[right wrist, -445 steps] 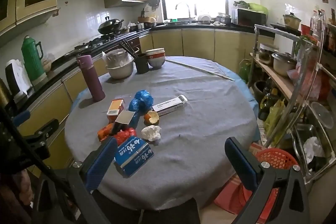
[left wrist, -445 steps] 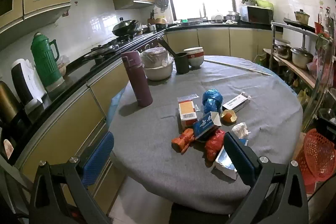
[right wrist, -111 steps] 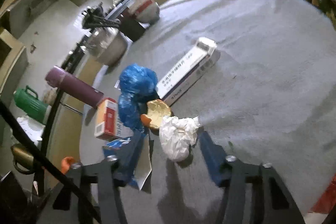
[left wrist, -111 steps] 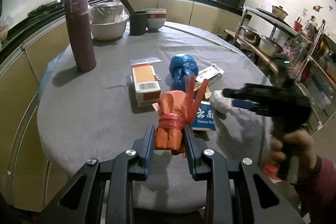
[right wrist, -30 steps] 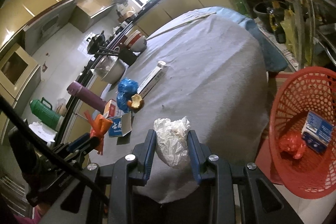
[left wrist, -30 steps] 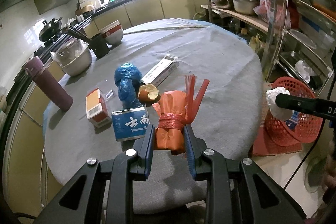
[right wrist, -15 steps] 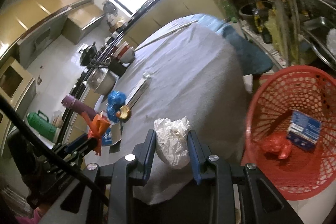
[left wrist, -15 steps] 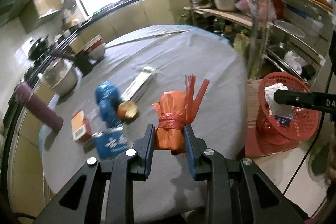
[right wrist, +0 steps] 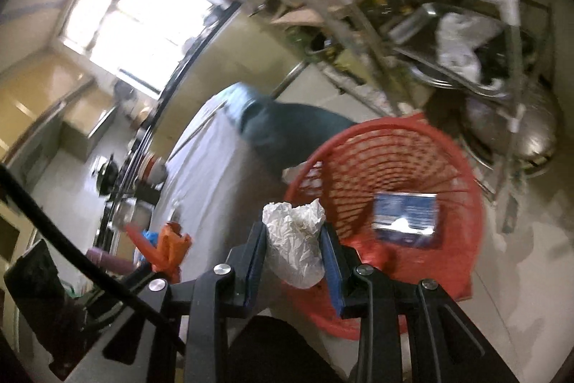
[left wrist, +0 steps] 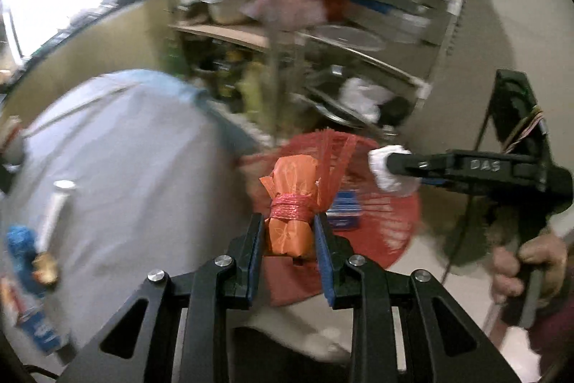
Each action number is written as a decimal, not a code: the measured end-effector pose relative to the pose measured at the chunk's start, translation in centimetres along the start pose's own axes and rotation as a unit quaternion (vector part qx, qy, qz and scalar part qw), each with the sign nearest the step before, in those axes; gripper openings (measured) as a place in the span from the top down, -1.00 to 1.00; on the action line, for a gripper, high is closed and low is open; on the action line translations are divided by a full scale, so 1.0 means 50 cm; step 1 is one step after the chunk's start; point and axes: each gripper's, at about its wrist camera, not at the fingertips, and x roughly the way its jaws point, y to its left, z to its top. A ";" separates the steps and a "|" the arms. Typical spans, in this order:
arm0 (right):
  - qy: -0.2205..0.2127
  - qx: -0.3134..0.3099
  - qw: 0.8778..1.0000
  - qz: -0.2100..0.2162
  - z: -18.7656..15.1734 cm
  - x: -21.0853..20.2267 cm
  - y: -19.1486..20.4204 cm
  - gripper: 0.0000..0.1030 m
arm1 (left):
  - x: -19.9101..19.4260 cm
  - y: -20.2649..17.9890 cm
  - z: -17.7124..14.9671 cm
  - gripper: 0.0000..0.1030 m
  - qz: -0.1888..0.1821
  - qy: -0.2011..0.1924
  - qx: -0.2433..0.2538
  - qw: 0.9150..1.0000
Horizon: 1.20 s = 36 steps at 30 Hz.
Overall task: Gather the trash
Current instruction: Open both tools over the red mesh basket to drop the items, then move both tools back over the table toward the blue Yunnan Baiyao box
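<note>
Left gripper [left wrist: 290, 232] clamped tight on an orange plastic bag bundle [left wrist: 292, 196] bound with red string, blue pads pressed against both sides of the bundle's lower half. Bundle held upright in the air, in line with the red mesh basket [left wrist: 387, 221] on the floor beyond the table edge. Right gripper [right wrist: 294, 257] closed firmly on a crumpled white tissue wad [right wrist: 296, 253], wad poking up between the blue pads, poised over the near rim of the red mesh basket [right wrist: 462, 167]. Inside the basket, a blue carton [right wrist: 405, 219] lying against the far wall, with something red just below it, too blurred to name. Seen from the left wrist, the tissue wad [left wrist: 389, 167] at the tip of the right gripper [left wrist: 398, 169], above the basket. Grey-clothed round table [left wrist: 125, 167] to the left, with a blue bag [left wrist: 19, 239] and a long white box [left wrist: 53, 207] near its left edge. Metal rack [right wrist: 448, 24] behind the basket, heavily motion-blurred.
</note>
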 end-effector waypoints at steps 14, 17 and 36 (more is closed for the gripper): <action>-0.007 0.047 0.999 0.008 0.007 -0.007 -0.034 -0.38 | 0.016 0.010 -0.023 -0.30 -0.003 0.026 -0.007 1.000; -0.006 0.017 1.000 0.018 0.001 0.005 0.012 -0.38 | -0.030 0.060 -0.069 -0.30 0.054 0.019 -0.023 0.998; 0.182 -0.225 0.950 0.116 -0.210 0.270 0.492 -0.38 | -0.368 0.475 -0.468 -0.36 0.272 -0.029 -0.335 0.902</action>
